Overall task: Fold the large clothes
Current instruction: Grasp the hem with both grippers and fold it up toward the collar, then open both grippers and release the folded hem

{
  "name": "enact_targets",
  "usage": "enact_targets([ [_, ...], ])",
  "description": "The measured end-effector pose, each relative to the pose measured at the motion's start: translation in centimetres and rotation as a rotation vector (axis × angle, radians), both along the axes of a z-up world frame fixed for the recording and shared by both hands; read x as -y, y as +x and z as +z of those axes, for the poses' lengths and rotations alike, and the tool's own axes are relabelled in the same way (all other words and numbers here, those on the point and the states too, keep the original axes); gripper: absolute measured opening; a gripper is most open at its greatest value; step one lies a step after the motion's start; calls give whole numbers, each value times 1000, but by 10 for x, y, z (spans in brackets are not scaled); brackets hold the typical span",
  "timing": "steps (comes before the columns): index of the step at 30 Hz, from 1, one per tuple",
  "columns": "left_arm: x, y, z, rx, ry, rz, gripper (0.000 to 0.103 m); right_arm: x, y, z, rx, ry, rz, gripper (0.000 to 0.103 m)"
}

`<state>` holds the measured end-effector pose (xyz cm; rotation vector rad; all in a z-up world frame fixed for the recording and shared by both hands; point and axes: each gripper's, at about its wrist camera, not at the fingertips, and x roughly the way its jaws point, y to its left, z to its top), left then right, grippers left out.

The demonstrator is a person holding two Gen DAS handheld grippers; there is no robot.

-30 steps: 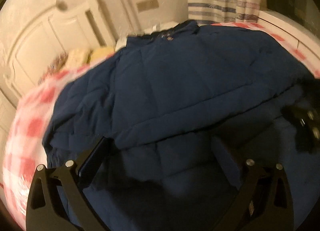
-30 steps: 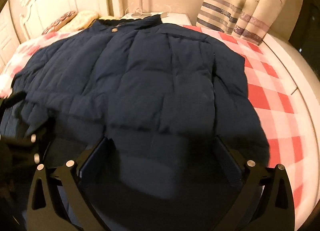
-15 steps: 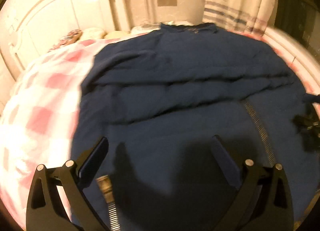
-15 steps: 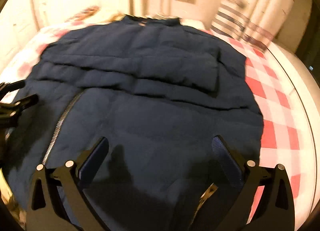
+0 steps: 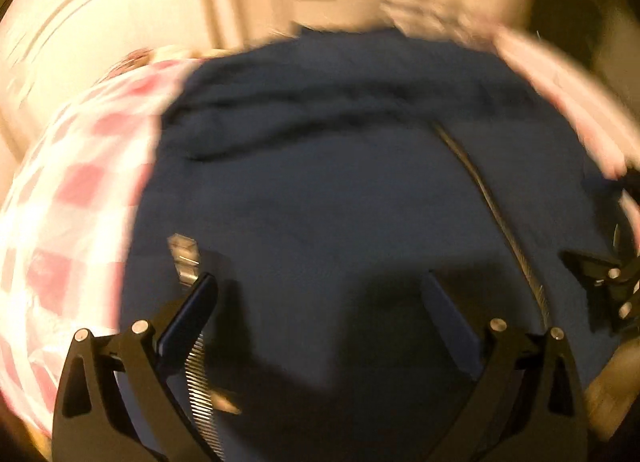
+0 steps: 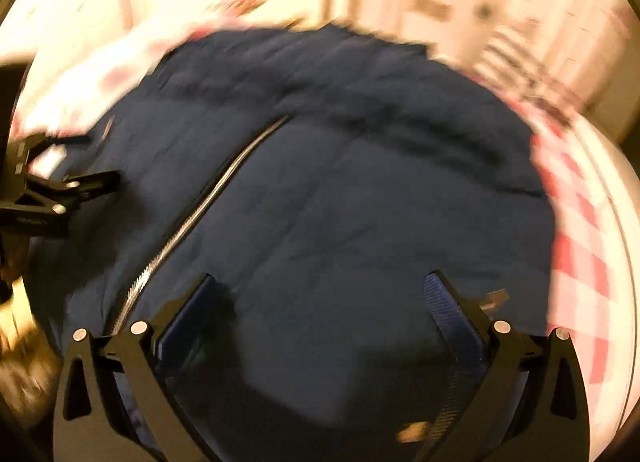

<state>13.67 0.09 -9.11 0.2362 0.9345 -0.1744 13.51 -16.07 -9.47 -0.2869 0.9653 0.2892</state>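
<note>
Dim warm light, heavy motion blur (both views), fisheye edges dark, whites glaring

There is one blue jacket (image 5: 320, 182), one bed (image 5: 72, 222) with a checked sheet, and two grippers: left gripper (image 5: 320, 294), right gripper (image 6: 320, 294).

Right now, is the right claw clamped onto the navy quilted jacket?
No, the right claw is spread wide above the navy quilted jacket.
</note>
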Motion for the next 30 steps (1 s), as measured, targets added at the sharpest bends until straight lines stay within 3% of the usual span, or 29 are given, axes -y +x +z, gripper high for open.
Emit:
enact_targets([
  [2, 5, -9, -4, 82, 26, 12, 101, 5, -4, -9, 28, 39, -35, 99],
  [4, -5, -6, -4, 38, -26, 24, 101, 15, -4, -8, 1, 82, -51, 99],
  [6, -14, -7, 0, 13, -44, 43, 101, 17, -11, -2, 3, 64, -60, 99],
  [10, -37, -33, 13, 79, -108, 44, 101, 21, -48, 7, 76, 78, -31, 99],
  [12, -43, -39, 2, 59, -76, 49, 101, 26, -54, -7, 53, 78, -21, 99],
  [14, -52, -49, -10, 97, -111, 34, 101, 30, -64, -13, 120, 102, -15, 99],
  [19, -52, -59, -3, 95, -54, 58, 101, 25, -69, -4, 116, 51, -58, 98],
  [21, -51, -73, 3, 121, -45, 52, 101, 21, -79, 3, 155, 27, -48, 98],
  [24, -47, -90, -6, 149, 12, 17, 101, 23, -92, -10, 161, 7, -16, 99],
  [25, -51, -94, -10, 166, -8, 19, 101, 27, -93, -13, 169, 35, -20, 99],
  [27, -62, -88, -13, 125, -93, 48, 101, 34, -96, -16, 194, 82, -26, 99],
  [30, -61, -86, -12, 112, -85, 40, 101, 31, -92, -13, 165, 61, -32, 99],
])
